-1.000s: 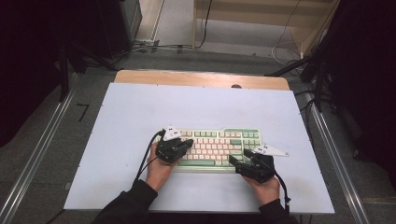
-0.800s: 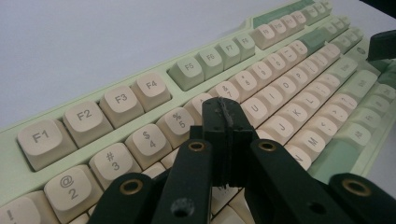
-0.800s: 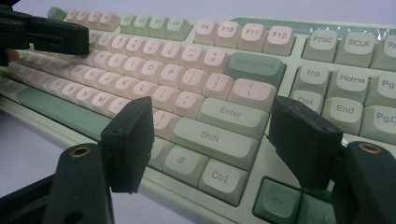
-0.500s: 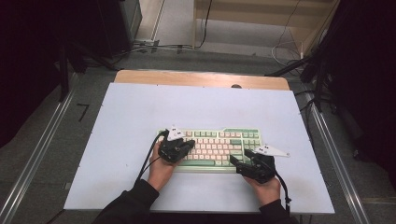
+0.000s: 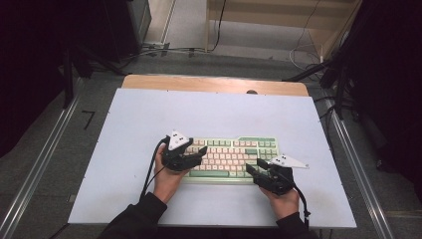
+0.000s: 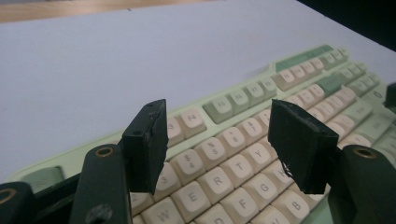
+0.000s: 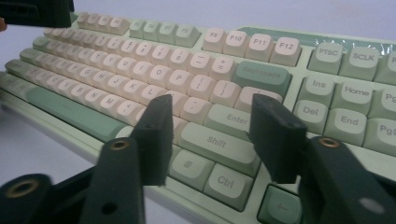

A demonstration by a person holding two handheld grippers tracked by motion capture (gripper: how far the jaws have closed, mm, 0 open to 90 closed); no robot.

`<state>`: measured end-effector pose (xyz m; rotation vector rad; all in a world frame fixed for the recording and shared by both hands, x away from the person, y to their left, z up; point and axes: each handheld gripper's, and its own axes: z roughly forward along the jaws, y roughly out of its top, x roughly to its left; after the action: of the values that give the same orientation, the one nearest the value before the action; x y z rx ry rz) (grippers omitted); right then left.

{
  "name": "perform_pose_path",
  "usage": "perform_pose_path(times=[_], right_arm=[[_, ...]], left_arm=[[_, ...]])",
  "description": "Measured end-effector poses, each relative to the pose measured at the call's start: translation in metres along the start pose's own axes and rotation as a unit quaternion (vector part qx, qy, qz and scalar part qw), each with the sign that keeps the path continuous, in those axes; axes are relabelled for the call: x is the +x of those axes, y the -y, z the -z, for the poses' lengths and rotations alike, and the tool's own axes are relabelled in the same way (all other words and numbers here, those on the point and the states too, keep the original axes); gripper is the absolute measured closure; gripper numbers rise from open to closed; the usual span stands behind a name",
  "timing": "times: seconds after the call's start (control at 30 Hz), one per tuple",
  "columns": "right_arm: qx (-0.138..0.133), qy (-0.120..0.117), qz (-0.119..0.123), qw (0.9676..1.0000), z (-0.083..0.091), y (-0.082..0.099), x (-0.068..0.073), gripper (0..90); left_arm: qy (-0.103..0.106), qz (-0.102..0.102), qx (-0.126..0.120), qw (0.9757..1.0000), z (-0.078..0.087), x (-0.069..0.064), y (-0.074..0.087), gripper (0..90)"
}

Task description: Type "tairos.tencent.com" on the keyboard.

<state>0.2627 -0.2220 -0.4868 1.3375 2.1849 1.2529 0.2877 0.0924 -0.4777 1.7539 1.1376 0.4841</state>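
A mint-green keyboard (image 5: 234, 157) with cream keys lies across the white table, near its front. My left gripper (image 5: 198, 155) hovers over the keyboard's left end, pointing right. In the left gripper view the left gripper (image 6: 219, 135) is open above the number and letter rows of the keyboard (image 6: 243, 98). Its jaws have just been opening, with nothing between them. My right gripper (image 5: 255, 168) sits at the keyboard's front right. In the right gripper view the right gripper (image 7: 215, 133) is open over the Shift and Enter keys of the keyboard (image 7: 187, 60). Its jaws have just been closing and grip nothing.
The white table top (image 5: 149, 114) has a wooden strip (image 5: 214, 83) along its far edge. Metal rails (image 5: 45, 164) run down both sides. Cables (image 5: 308, 50) lie on the floor behind. In the right gripper view the left gripper's dark body (image 7: 37, 11) shows at the top left.
The left gripper's jaws, together before, now stand apart. The right gripper's jaws look a little narrower. Both hands stay where they were over the keyboard.
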Motion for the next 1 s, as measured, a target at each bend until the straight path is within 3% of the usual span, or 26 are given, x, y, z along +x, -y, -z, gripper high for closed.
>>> perform_pose_path(times=[0.47, 0.83, 1.0], right_arm=[[0.004, -0.028, 0.037, 0.9989, -0.013, -0.006, 0.013, 86.3], [0.025, -0.052, 0.076, 0.9954, -0.029, -0.011, 0.029, 87.6], [0.030, -0.058, 0.080, 0.9946, -0.033, -0.012, 0.032, 87.6]], left_arm=[[-0.038, 0.030, -0.014, 0.9987, 0.018, 0.017, 0.008, 35.6], [-0.068, 0.064, -0.021, 0.9954, 0.034, 0.035, 0.016, 32.1], [-0.072, 0.072, -0.020, 0.9946, 0.037, 0.038, 0.018, 31.2]])
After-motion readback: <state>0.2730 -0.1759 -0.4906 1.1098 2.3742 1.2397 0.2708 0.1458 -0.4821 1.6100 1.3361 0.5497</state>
